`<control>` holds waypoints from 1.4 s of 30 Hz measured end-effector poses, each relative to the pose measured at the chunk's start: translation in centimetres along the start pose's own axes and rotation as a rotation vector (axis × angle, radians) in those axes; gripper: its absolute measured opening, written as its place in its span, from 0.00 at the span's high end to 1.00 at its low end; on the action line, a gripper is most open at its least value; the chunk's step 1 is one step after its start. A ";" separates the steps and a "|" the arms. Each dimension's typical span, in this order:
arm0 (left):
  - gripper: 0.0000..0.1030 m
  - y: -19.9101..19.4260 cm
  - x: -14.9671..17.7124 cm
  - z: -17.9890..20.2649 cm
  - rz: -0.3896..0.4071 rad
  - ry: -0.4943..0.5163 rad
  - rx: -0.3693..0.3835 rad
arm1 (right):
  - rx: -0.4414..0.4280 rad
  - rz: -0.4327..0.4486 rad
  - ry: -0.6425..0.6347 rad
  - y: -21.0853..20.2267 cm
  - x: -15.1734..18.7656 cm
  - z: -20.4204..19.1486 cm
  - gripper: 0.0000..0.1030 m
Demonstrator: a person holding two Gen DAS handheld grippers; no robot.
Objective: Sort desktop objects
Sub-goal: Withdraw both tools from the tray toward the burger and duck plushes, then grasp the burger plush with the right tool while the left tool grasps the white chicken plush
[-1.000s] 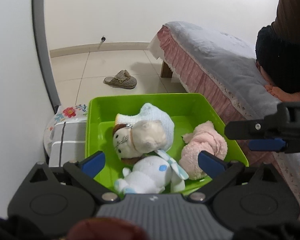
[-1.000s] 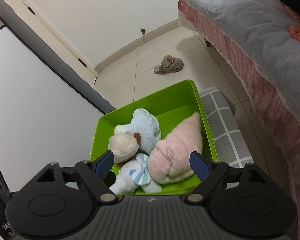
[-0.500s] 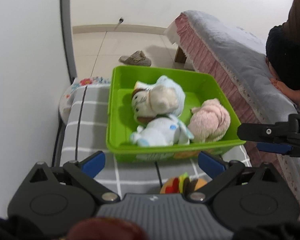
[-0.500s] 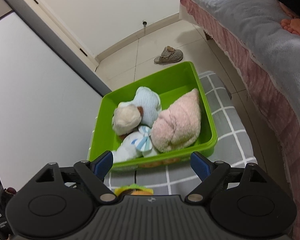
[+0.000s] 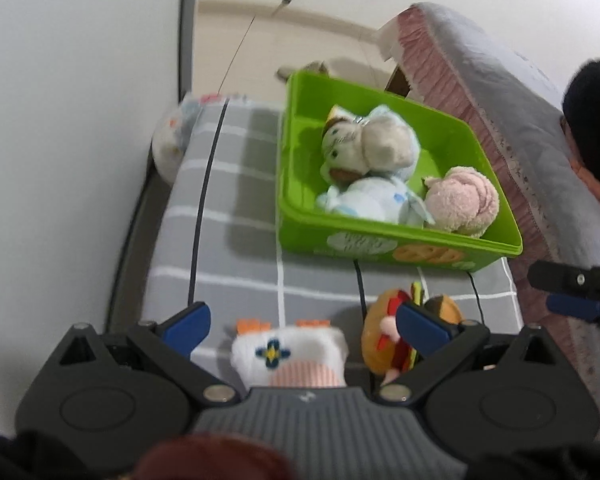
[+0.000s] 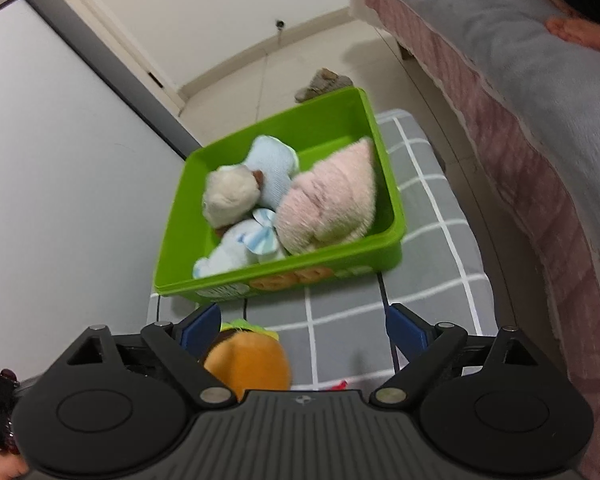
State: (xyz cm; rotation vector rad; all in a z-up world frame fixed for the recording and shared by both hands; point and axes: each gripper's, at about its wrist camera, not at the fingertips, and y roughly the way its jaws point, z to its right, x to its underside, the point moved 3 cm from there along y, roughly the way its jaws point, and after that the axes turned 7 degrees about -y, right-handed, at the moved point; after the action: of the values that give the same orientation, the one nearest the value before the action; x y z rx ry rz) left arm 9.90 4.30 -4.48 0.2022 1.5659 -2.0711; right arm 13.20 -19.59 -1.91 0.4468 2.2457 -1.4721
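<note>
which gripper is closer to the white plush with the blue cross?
Left. The white plush lies between the open fingers of the left gripper, close below it. The right gripper, jaws opening, hangs over the burger plush beside it; the white plush is out of its view.

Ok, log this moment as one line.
left gripper: open over white plush toy | right gripper: opening, plush burger toy between jaws, ungripped | green plastic bin: three plush toys

A: Free room?
B: Left half of the grey checked counter [image 5: 236, 216] is bare, beside the green bin [image 5: 384, 236]. Bin's packed w/ plush toys [image 6: 292, 204].
A: Obstacles?
B: White wall [image 5: 68, 120] on the left, bed [image 6: 540, 128] on the right; burger toy [image 5: 380, 340] near the bin front, probably touching nothing.
</note>
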 end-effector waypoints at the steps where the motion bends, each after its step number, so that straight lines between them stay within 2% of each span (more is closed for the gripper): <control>1: 0.00 0.1 0.1 -0.4 -0.013 -0.028 0.013 | -0.003 -0.004 0.006 0.0 0.1 0.1 0.13; 5: 0.00 0.8 0.5 -1.7 -0.061 -0.129 0.062 | -0.032 -0.019 0.022 0.1 0.5 0.1 0.12; 10: 0.00 1.1 0.9 -2.2 -0.085 -0.161 0.077 | -0.035 -0.044 0.017 0.6 1.1 -0.4 0.11; 23: 0.00 2.4 2.0 -2.4 -0.155 -0.110 0.030 | -0.121 -0.165 0.037 4.6 3.3 -2.3 0.10; 34: 0.01 3.6 3.1 -1.6 -0.185 -0.040 -0.001 | -0.121 -0.204 0.016 6.6 3.9 -3.9 0.10; 42: 0.10 3.9 3.5 -1.0 -0.192 -0.005 0.002 | -0.110 -0.209 -0.009 7.3 3.9 -4.6 0.10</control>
State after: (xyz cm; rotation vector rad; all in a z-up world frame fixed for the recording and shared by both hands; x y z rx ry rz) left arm 8.66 3.40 -9.56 0.0484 1.6359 -2.2162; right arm 12.56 -12.37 -7.99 0.1747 2.4116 -1.4355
